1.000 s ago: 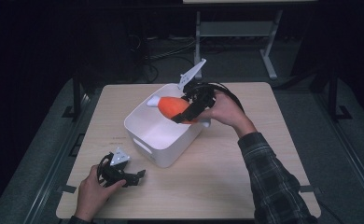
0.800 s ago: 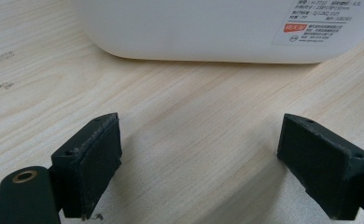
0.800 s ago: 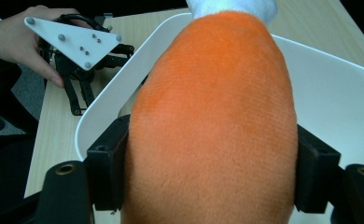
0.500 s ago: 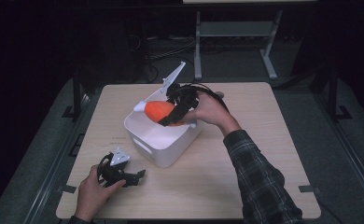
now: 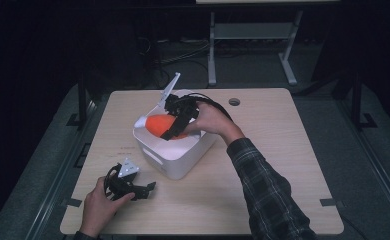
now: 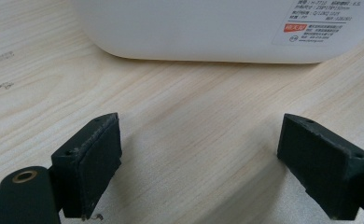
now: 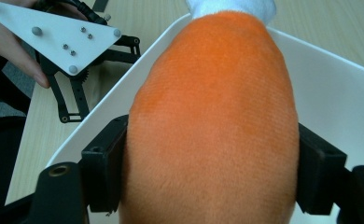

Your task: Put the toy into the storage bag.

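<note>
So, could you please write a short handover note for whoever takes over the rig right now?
Right gripper: clamped on the orange plush toy, its jaws just easing open; toy is over the white bin, partly inside.
Left gripper: open, nothing between the jaws, resting on the table in front of the bin.
Done: toy brought to the bin.
Left: probably lower it, release, and pull the right gripper out.

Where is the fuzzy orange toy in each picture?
High view: the orange toy is in the middle, over the white bin, held by the right gripper.
Left gripper view: the bin's wall runs along the top.
Right gripper view: the toy sits centre, between the jaws.
Shared landmark: the white bin.
</note>
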`<state>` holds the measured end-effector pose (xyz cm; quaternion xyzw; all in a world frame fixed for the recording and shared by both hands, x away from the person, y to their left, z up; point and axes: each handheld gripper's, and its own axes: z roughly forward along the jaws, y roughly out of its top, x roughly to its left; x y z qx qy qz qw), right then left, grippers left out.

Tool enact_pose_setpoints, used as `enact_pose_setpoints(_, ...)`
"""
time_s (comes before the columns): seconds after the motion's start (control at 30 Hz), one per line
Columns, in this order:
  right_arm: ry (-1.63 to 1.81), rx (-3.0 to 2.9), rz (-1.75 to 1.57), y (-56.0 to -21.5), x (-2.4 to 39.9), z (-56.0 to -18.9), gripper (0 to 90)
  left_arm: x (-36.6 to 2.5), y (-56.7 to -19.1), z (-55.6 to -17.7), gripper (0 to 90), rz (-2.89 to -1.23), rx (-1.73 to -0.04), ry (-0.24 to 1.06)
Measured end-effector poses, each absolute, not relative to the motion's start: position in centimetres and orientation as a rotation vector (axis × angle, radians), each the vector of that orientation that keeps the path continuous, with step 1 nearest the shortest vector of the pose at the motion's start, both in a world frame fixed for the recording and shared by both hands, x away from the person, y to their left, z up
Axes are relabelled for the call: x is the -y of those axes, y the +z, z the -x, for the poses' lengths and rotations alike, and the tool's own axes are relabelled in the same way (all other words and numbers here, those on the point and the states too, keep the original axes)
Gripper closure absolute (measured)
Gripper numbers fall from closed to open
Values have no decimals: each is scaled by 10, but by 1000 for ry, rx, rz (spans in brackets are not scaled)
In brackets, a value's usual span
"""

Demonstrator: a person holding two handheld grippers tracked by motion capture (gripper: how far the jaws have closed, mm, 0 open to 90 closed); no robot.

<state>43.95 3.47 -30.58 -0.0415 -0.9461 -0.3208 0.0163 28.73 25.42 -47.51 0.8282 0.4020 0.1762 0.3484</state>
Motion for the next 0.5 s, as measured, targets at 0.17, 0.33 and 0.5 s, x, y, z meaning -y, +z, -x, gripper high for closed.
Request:
enact_pose_setpoints(0.17,-976,2944,114,-312,-39,-441,230,-254,-475,-287,127,-2147,-1042,457)
enact_pose_setpoints(0.33,-952,2960,110,-315,-41,-441,205,-254,-475,-287,127,-2147,-1042,457)
enact_pose_setpoints(0.5,-945,2962,110,-317,-43,-441,176,-254,-475,-287,127,-2147,-1042,457)
